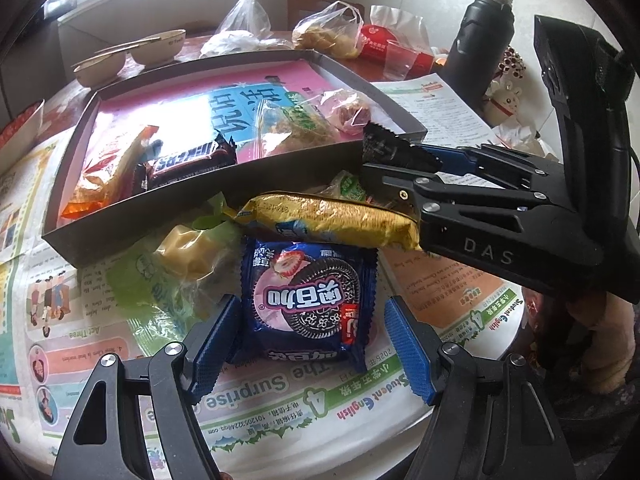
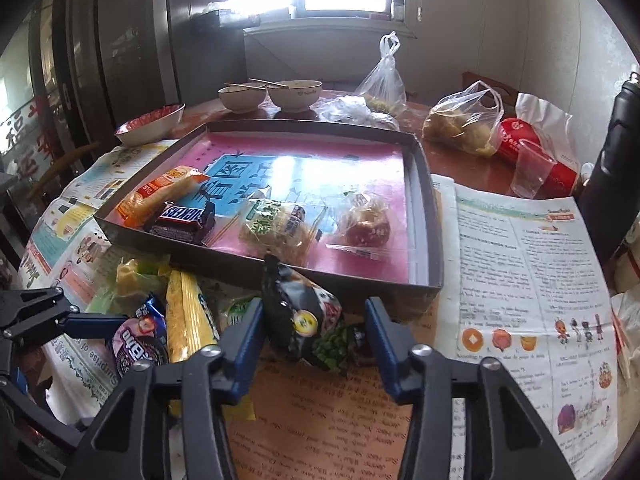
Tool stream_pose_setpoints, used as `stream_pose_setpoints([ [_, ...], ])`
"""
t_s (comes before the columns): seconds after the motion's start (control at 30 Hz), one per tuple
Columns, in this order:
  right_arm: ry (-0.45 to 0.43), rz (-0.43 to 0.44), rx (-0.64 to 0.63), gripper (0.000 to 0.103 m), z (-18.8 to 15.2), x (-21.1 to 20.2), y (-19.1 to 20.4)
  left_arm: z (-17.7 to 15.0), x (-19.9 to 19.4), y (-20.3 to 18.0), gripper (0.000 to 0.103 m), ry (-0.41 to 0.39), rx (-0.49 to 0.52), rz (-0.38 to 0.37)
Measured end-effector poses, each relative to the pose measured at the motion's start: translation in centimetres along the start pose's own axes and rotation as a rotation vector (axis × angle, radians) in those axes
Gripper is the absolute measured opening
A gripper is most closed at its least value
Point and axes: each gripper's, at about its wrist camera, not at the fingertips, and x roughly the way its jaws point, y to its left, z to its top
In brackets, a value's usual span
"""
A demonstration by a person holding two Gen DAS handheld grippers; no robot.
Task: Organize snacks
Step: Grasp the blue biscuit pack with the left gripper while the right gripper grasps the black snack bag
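Note:
A blue strawberry Oreo pack (image 1: 308,304) lies flat on the newspaper. My left gripper (image 1: 312,344) stands open astride it, with a gap at the right pad. Just behind it lie a yellow biscuit roll (image 1: 328,220) and a green-and-yellow bag (image 1: 188,256). My right gripper (image 2: 314,344) is shut on a black snack pack (image 2: 304,312) that stands on end in front of the dark box (image 2: 240,264). In the left wrist view the pack's serrated end (image 1: 380,140) sticks out past the right gripper's tips. The box holds a Snickers bar (image 2: 184,220), an orange pack (image 2: 160,192) and two clear-wrapped pastries.
Newspaper (image 2: 520,260) covers the round table, whose edge runs close on the near side. Behind the box stand two bowls (image 2: 296,94) with chopsticks, tied plastic bags (image 2: 460,124), a clear cup (image 2: 532,168) and a black bottle (image 1: 480,40). A red-lined bowl (image 2: 150,124) sits at the far left.

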Motion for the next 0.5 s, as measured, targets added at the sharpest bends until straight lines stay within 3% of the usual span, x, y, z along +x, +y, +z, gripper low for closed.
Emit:
stream_pose_setpoints([
  [0.33, -0.004, 0.023, 0.008, 0.035, -0.1, -0.3, 0.0, 0.2, 0.5, -0.4, 0.075, -0.027, 0.011, 0.015],
  [0.5, -0.011, 0.073, 0.048, 0.033, -0.1, -1.0, -0.5, 0.2, 0.4, -0.3, 0.065, -0.046, 0.022, 0.026],
])
